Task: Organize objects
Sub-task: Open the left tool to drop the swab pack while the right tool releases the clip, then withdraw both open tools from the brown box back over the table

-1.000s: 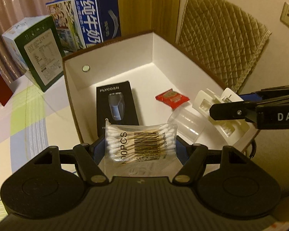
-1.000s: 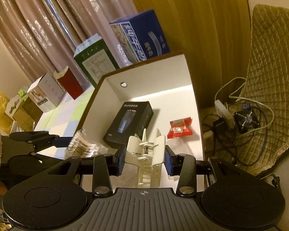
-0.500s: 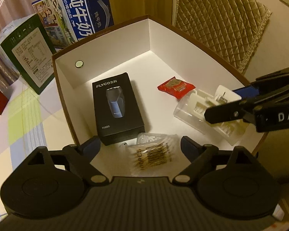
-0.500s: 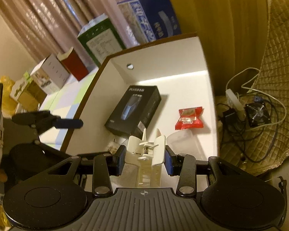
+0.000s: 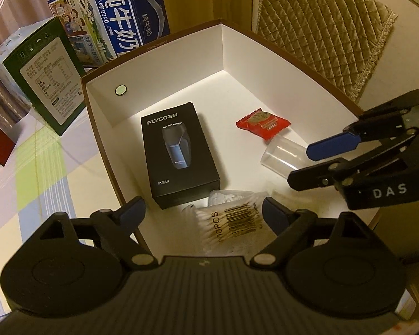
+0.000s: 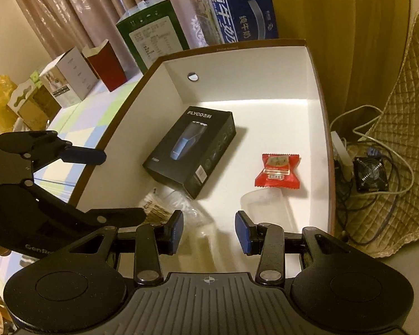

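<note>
Checked tabletop (image 5: 42, 173), cartons at 11 o'clock. White box (image 5: 164, 83) holds shaver box (image 5: 178, 153), candy (image 5: 262, 122), clear case (image 5: 282, 156), cotton swabs (image 5: 231, 223). Left tool (image 5: 204, 212), right tool (image 6: 209, 231) both gaping, empty. Loading looks mostly done; cartons outside perhaps left.

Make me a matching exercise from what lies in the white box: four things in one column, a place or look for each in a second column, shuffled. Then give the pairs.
Things
1. shaver box
2. candy
3. cotton swab bag
4. clear plastic case

Descriptions
A. see-through, just in front of the candy on the right side of the white box
B. red wrapper
C. black, printed FLYCO, toward the left wall
D. barcode label, lying between the open fingers of the left gripper

Pairs: 1-C, 2-B, 3-D, 4-A
</note>
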`<action>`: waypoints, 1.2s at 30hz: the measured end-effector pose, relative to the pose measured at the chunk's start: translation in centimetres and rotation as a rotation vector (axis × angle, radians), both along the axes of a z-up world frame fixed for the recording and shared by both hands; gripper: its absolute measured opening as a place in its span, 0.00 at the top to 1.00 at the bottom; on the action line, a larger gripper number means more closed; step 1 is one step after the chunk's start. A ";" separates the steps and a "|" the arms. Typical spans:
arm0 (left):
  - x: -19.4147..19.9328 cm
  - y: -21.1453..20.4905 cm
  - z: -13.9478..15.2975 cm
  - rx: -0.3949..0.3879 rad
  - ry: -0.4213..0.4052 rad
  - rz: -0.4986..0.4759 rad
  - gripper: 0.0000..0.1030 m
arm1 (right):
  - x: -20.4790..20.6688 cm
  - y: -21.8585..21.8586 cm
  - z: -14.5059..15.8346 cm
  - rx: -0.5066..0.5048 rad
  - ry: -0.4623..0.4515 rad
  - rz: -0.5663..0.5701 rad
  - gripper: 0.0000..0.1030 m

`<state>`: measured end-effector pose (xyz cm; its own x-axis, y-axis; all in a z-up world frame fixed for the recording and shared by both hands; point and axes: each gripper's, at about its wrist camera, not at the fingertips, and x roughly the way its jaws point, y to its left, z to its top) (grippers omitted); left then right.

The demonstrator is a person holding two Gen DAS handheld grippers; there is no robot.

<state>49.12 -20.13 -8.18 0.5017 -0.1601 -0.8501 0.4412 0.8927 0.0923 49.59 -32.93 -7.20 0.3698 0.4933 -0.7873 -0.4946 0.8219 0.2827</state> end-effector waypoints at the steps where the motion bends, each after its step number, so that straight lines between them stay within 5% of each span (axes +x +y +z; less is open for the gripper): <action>1: 0.0 0.0 0.0 -0.003 0.000 -0.001 0.14 | -0.1 0.0 0.2 0.000 -0.005 -0.003 0.58; 6: -0.4 0.1 0.5 -0.016 -0.003 -0.009 0.14 | -0.9 -0.3 1.4 -0.017 -0.050 0.002 0.36; 18: -3.0 1.3 3.2 -0.069 -0.030 0.005 0.11 | -4.5 -2.2 4.4 0.005 -0.125 -0.049 0.06; 36: -8.7 4.0 6.6 -0.143 -0.057 0.102 0.10 | -9.5 -2.4 6.7 0.031 -0.159 -0.114 0.02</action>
<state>40.43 -16.13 -1.62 0.5685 -0.2232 -0.7918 0.3457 0.9382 -0.0163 40.12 -35.33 -0.53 0.5430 0.4640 -0.6999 -0.4390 0.8674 0.2344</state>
